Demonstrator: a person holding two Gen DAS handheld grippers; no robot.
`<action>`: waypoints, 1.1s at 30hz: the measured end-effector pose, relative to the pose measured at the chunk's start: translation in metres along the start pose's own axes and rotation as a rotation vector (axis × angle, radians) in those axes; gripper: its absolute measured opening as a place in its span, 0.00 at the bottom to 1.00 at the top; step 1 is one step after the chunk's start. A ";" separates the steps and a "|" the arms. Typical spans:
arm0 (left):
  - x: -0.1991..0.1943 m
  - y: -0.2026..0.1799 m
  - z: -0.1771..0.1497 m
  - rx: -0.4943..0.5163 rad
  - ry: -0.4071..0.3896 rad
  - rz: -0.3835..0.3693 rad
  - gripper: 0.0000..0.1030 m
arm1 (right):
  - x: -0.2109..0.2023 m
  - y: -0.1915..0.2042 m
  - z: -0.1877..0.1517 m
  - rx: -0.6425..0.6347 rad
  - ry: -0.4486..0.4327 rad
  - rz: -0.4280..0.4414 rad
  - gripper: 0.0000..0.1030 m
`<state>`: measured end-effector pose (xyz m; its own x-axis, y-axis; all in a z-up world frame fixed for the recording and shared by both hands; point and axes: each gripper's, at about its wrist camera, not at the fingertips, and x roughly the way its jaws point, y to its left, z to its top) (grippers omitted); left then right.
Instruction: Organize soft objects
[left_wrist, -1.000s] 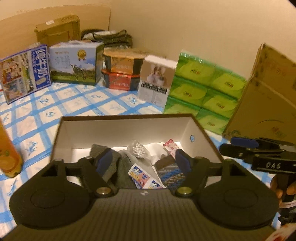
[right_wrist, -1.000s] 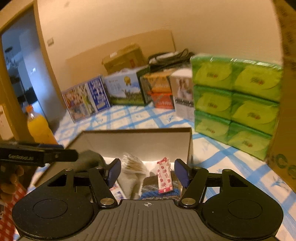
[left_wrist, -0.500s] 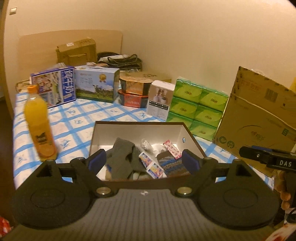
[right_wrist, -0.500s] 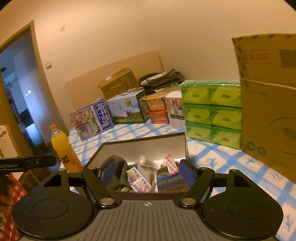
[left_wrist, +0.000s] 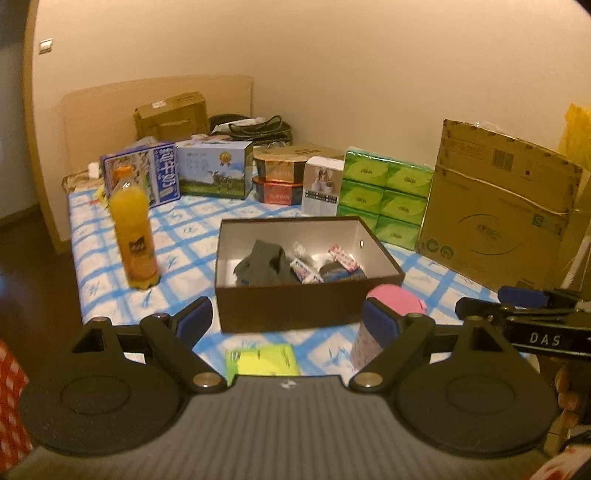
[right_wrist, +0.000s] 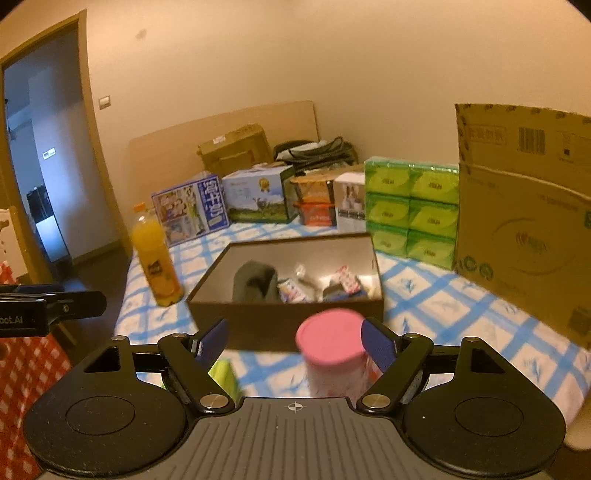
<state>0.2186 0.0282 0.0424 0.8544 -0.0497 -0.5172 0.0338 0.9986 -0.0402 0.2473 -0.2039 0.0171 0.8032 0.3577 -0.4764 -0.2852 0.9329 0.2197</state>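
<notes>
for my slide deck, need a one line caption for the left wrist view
Open left gripper hangs empty before a brown box of socks and packets on a blue-checked cloth.

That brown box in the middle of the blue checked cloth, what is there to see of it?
The brown box is an open, lidless rectangular carton, like a shoebox, dark brown outside and pale inside, with a small round hole in one end wall. It sits flat on the checked cloth. Inside lie a grey knitted garment, a blue patterned knit piece, and some small printed packets. A pink-lidded canister stands just in front of it; neither gripper touches it.
</notes>
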 end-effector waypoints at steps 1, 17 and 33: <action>-0.009 0.002 -0.005 -0.005 -0.001 0.003 0.84 | -0.007 0.005 -0.005 0.003 0.002 -0.001 0.77; -0.126 -0.003 -0.077 -0.055 0.076 0.073 0.84 | -0.120 0.058 -0.065 -0.011 0.044 0.055 0.77; -0.182 -0.029 -0.109 -0.034 0.149 0.025 0.83 | -0.188 0.065 -0.103 -0.021 0.153 0.023 0.77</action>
<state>0.0056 0.0063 0.0446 0.7681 -0.0297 -0.6396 -0.0061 0.9985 -0.0538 0.0233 -0.2063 0.0332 0.7078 0.3791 -0.5961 -0.3147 0.9247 0.2144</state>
